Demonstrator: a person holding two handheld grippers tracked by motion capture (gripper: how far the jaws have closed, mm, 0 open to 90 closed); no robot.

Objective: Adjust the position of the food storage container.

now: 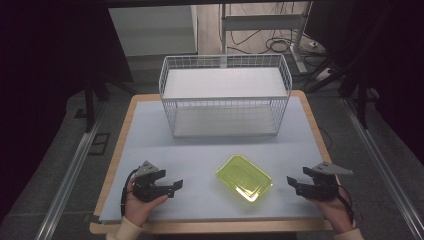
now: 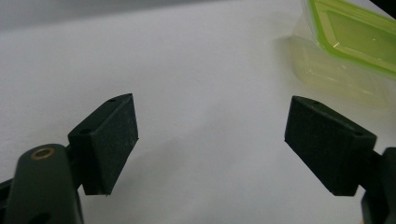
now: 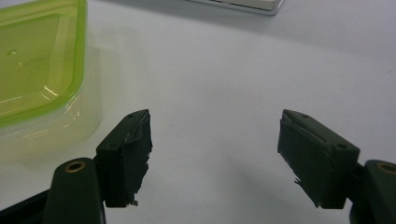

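Note:
A yellow-green lidded plastic container (image 1: 244,177) lies flat on the white table top, near the front, between my two hands. My left gripper (image 1: 173,186) rests low at the front left, jaws wide open and empty, pointing toward the container (image 2: 348,44), which sits ahead to its upper right. My right gripper (image 1: 292,183) rests at the front right, also open with nothing between its jaws; the container (image 3: 39,70) lies ahead to its upper left. A white wire basket (image 1: 225,95) stands at the back of the table.
The table's wooden front edge (image 1: 210,227) runs just under my hands. Bare white surface (image 1: 150,145) lies between the basket and the container. Beyond the table are a metal frame and cables (image 1: 280,40) on the floor.

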